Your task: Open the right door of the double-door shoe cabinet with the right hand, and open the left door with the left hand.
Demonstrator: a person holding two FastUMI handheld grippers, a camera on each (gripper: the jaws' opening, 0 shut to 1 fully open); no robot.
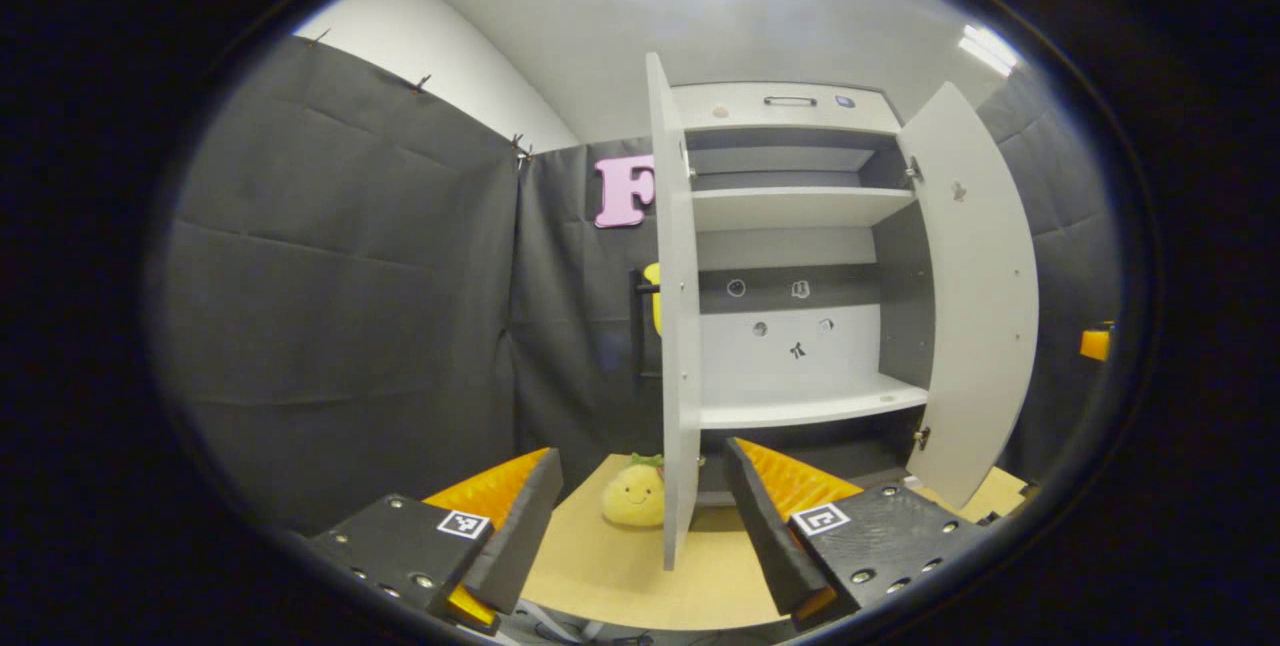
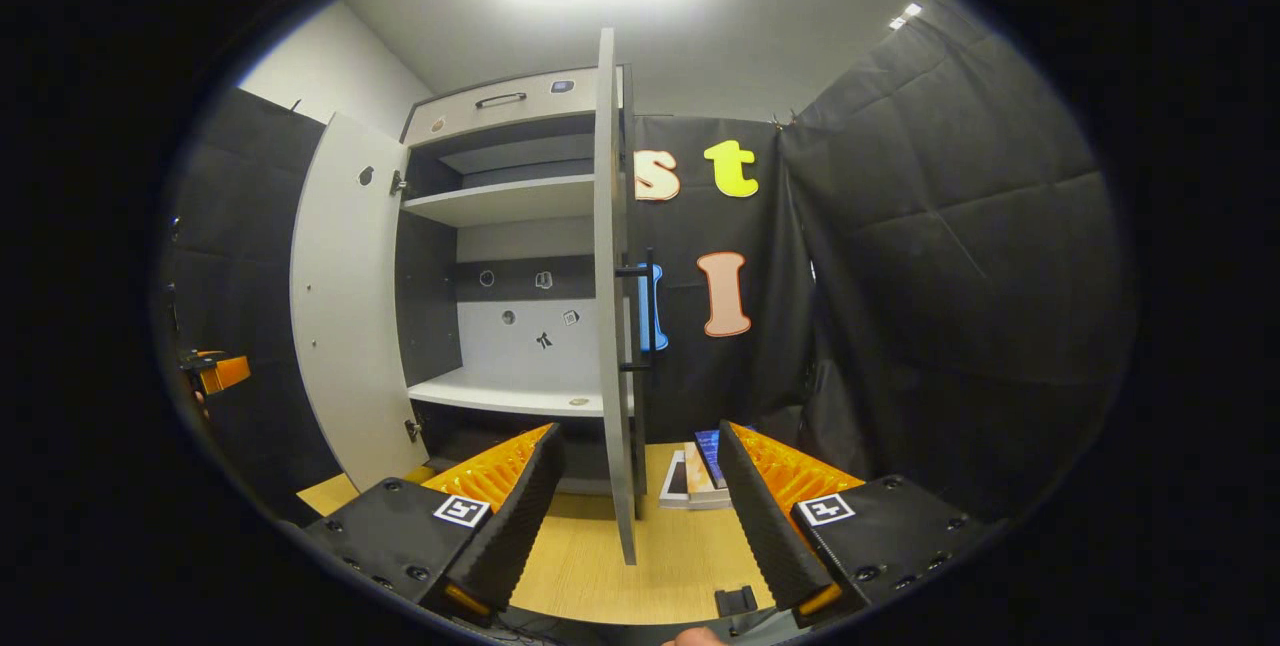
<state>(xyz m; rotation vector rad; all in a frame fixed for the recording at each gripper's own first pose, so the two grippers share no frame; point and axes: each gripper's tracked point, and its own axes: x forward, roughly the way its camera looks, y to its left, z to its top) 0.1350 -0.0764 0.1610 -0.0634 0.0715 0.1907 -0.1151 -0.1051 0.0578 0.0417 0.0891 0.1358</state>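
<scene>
Both doors of the shoe cabinet (image 1: pixel 790 256) are swung wide. My left gripper (image 1: pixel 640 516) is spread apart, gripping nothing, with the left door (image 1: pixel 675 326) standing edge-on between the fingers but not touched. Same on the other side: right gripper (image 2: pixel 635 511) released, the right door (image 2: pixel 612 306) edge-on in the gap. There's a yellow plush toy (image 1: pixel 633 496) on the wooden table (image 1: pixel 620 576) just beside the left door
</scene>
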